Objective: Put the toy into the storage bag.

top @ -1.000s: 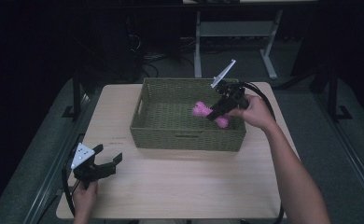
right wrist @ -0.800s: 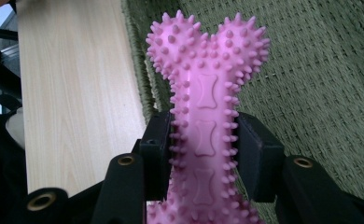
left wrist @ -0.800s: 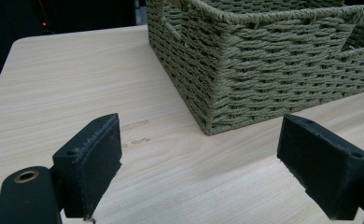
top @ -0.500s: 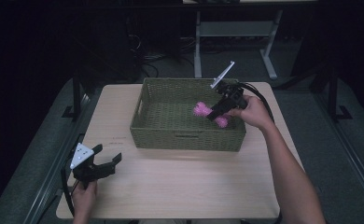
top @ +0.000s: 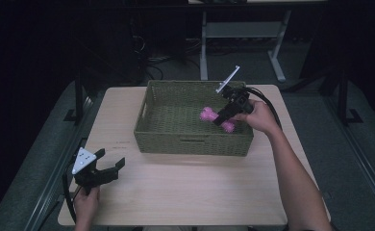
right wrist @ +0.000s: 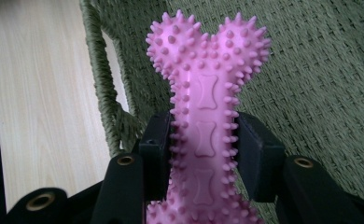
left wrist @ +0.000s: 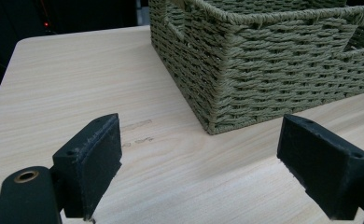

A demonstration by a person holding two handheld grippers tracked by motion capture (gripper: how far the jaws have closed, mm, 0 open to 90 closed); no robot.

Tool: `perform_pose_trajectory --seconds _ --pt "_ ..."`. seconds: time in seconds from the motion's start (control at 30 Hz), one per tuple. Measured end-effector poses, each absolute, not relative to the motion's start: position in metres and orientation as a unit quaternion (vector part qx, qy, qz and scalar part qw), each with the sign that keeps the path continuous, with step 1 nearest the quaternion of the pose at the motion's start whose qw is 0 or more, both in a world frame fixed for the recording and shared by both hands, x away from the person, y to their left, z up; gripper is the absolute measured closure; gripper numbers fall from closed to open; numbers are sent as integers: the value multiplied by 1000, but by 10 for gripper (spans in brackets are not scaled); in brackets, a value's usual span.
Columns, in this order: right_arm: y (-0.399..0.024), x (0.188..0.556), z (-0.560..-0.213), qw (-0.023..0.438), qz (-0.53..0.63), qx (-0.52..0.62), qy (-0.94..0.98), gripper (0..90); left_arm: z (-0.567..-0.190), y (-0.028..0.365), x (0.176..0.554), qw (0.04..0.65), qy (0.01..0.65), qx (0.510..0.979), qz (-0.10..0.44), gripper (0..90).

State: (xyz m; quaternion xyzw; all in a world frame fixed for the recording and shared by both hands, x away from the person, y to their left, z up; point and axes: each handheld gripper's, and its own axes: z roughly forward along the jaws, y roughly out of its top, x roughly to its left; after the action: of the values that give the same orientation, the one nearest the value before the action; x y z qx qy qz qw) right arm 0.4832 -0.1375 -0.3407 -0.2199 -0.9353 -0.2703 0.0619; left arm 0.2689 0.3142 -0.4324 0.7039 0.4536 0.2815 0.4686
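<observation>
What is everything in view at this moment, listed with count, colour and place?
Table: one, light wood, centre of the high view.
Basket: one, green woven, on the far half of the table; a handle slot in its near wall.
Toy bone: one, pink and spiky, over the inside of the basket near its right end, clamped by its shaft.
Desk frame: one, pale metal, on the floor beyond the table.
Left gripper: one, black, jaws wide apart over the near left corner of the table, nothing between them.
Right gripper: one, black, shut on the toy bone.
Hands: two, one on each gripper; right hand.
</observation>
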Motion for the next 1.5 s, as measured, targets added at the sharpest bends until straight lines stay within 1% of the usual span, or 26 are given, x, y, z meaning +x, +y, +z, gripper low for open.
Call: perform_pose_trajectory --seconds 0.17,0.53,0.7,1.5 --pt "-137 485 -347 68 -272 -224 -933 575 -432 315 268 469 454 703 282 133" --pt "-138 484 -358 62 -259 -231 -936 574 -432 314 269 470 454 703 282 133" --pt "-138 483 -363 67 -257 -233 -935 574 -432 313 268 471 453 703 282 133" --pt "-139 482 -372 67 -243 -243 -937 572 -432 312 269 471 452 704 280 133"
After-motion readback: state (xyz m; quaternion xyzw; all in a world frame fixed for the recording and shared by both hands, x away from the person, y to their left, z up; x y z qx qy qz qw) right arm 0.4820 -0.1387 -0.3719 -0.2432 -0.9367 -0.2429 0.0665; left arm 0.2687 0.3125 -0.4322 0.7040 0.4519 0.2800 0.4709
